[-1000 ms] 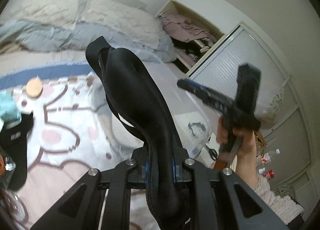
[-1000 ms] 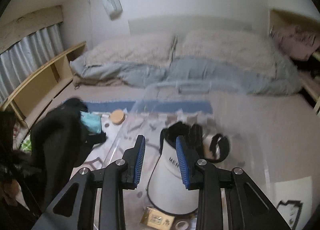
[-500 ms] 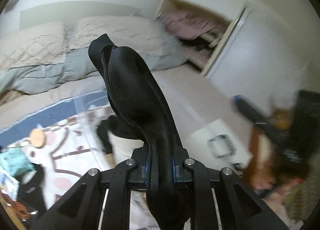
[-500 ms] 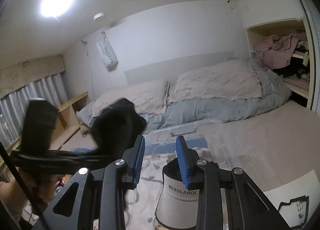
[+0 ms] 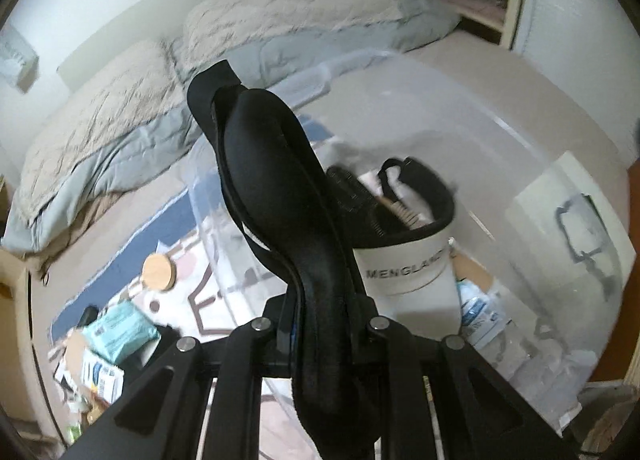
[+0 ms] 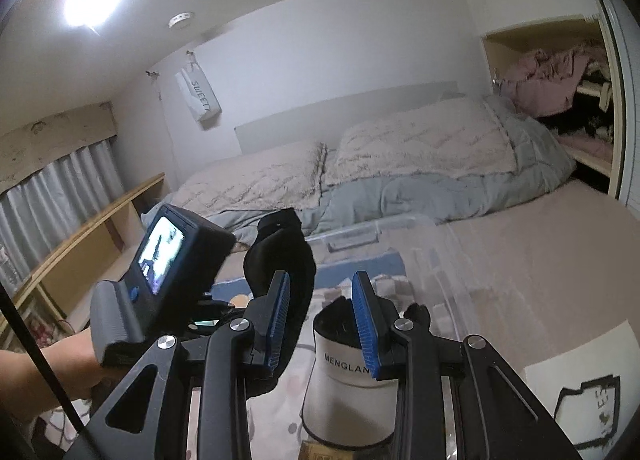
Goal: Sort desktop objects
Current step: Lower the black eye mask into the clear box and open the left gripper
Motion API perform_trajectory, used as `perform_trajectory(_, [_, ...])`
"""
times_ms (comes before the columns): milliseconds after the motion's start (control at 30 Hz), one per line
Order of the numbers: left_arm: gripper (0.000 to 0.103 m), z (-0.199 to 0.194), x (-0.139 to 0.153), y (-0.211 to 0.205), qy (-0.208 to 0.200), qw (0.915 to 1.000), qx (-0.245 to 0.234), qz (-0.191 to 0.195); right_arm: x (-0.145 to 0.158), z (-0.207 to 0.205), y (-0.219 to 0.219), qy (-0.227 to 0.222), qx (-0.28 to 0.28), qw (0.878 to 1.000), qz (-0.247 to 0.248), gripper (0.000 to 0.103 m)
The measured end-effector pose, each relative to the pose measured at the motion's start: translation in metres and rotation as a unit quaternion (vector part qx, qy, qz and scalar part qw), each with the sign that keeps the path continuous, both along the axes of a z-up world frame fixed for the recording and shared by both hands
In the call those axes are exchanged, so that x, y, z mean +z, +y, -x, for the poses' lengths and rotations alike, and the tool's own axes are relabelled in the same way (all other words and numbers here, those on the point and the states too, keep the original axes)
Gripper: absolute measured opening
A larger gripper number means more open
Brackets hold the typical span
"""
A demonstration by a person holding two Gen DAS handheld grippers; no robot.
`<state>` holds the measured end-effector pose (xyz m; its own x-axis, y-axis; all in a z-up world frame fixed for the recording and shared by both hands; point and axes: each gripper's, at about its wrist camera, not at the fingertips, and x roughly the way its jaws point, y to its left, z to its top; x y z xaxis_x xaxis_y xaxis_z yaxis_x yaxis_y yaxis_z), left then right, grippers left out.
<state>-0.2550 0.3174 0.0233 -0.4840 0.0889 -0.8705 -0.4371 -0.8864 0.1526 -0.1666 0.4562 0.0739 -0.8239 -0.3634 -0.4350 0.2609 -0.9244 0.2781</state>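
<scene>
The bed (image 5: 460,72) carries it all: a patterned blanket (image 5: 208,292) spread flat, grey-blue duvets (image 6: 420,156) heaped at the head. On the blanket, a wooden disc (image 5: 159,272), a teal packet (image 5: 120,330) and a small box (image 5: 98,374) near the left edge. A clear bin (image 5: 472,108) sits on the bedding, and a white sheet (image 6: 576,396) lies to the right.

The left tool (image 5: 316,324) is clamped on a cap (image 5: 272,188) that rises ahead of it. Just right of that cap, a visor (image 5: 404,256) sits inside a bin (image 5: 520,132). Left of the tool lie a round lid (image 5: 159,272) and a packet (image 5: 120,330). The bed (image 5: 120,108) lies behind. The right tool (image 6: 320,324) hangs parted above the visor.
</scene>
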Motion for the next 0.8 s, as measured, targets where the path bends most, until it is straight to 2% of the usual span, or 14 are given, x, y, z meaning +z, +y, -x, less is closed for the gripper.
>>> perform_trajectory(100, [0.023, 0.009, -0.006, -0.004, -0.005, 0.9994, 0.034, 0.006, 0.0, -0.003, 0.005, -0.001, -0.005, 1.0, 0.003, 0.032])
perform_trajectory(133, [0.029, 0.012, -0.007, -0.004, -0.002, 0.9988, 0.047, 0.009, 0.001, -0.004, 0.006, 0.0, -0.007, 1.0, 0.002, 0.032])
perform_trajectory(200, [0.079, 0.014, -0.005, -0.001, 0.017, 0.9977, 0.062, 0.022, 0.002, -0.005, 0.006, 0.002, -0.009, 1.0, -0.002, 0.032])
perform_trajectory(233, [0.084, 0.012, -0.002, 0.001, 0.034, 0.997, 0.064, 0.027, 0.003, -0.006, 0.006, 0.003, -0.009, 1.0, -0.002, 0.032])
perform_trajectory(300, [0.085, 0.01, 0.002, -0.001, 0.055, 0.9961, 0.062, 0.03, 0.003, -0.007, 0.007, 0.003, -0.007, 1.0, -0.002, 0.032])
perform_trajectory(633, [0.084, -0.004, 0.011, -0.037, 0.047, 0.9964, 0.066, -0.027, -0.003, -0.004, 0.007, -0.008, -0.005, 1.0, 0.001, 0.032])
perform_trajectory(800, [0.084, -0.015, 0.013, -0.041, 0.052, 0.9964, 0.057, -0.035, -0.006, -0.002, -0.006, -0.015, 0.003, 1.0, -0.015, 0.032])
